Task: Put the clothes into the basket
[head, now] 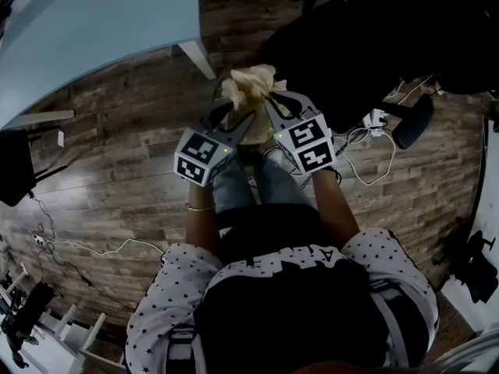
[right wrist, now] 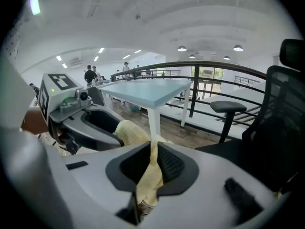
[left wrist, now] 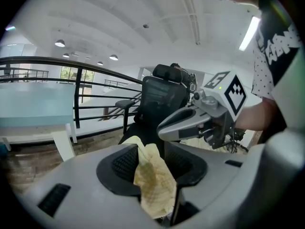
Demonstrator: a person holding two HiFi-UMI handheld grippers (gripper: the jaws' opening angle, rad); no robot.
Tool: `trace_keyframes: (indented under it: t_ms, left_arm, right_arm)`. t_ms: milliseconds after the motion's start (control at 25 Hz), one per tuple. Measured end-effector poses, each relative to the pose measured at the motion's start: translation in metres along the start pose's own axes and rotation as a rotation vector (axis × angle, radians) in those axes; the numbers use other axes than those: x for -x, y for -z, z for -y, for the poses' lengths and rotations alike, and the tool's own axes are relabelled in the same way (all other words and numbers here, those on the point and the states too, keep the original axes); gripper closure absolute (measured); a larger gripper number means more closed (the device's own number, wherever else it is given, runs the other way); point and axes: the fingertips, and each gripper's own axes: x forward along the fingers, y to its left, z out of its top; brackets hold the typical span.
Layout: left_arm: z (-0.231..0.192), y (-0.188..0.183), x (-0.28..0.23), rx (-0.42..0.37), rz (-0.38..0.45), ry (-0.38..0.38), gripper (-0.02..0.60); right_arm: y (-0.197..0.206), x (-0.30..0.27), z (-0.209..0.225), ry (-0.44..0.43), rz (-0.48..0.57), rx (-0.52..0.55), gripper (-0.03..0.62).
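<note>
Gripping: left hand-held gripper (head: 236,114) and right hand-held gripper (head: 279,101) both clamp the yellow cloth (head: 248,84)
Unclear: garment type, too bunched
Nearby: black chair (head: 351,45), floor cables (head: 366,167)

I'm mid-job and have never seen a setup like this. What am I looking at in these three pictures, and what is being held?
There is no robot arm here: a person holds a two-jaw tool in each hand. The head view comes from a camera on the person's head, looking down at the left gripper and the right gripper above the wooden floor. The other two views come from a camera riding on each gripper, looking along its jaws. Both grippers are shut on one yellow cloth, held up between them. A light blue table and a black office chair stand nearby. No basket shows in any view.
</note>
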Motion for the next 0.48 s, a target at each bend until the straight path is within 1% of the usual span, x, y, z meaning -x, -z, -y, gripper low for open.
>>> trace_keyframes:
  t_ms: [160, 200, 240, 320, 360, 400, 480]
  left_arm:
    - [0.008, 0.013, -0.006, -0.037, -0.085, 0.027, 0.423]
    - [0.011, 0.013, -0.007, -0.041, -0.081, 0.039, 0.417]
    - [0.013, 0.008, -0.007, -0.024, -0.039, 0.047, 0.417]
    - [0.01, -0.007, -0.002, 0.061, 0.087, 0.047, 0.419]
    - [0.007, -0.013, 0.001, 0.094, 0.127, 0.04, 0.419]
    - [0.004, -0.016, 0.002, 0.105, 0.142, 0.03, 0.417]
    - [0.0, -0.019, 0.005, 0.089, 0.14, 0.013, 0.417]
  right_arm:
    - [-0.005, 0.001, 0.004, 0.008, 0.021, 0.005, 0.551]
    - [-0.005, 0.002, 0.005, 0.008, 0.025, -0.002, 0.551]
    - [-0.005, 0.003, 0.005, 0.007, 0.03, -0.013, 0.551]
    - [-0.004, 0.006, 0.006, 0.005, 0.039, -0.035, 0.551]
    - [-0.004, 0.007, 0.006, 0.005, 0.042, -0.043, 0.551]
    - [-0.004, 0.008, 0.007, 0.006, 0.046, -0.049, 0.551]
    - [-0.005, 0.01, 0.009, 0.007, 0.059, -0.062, 0.551]
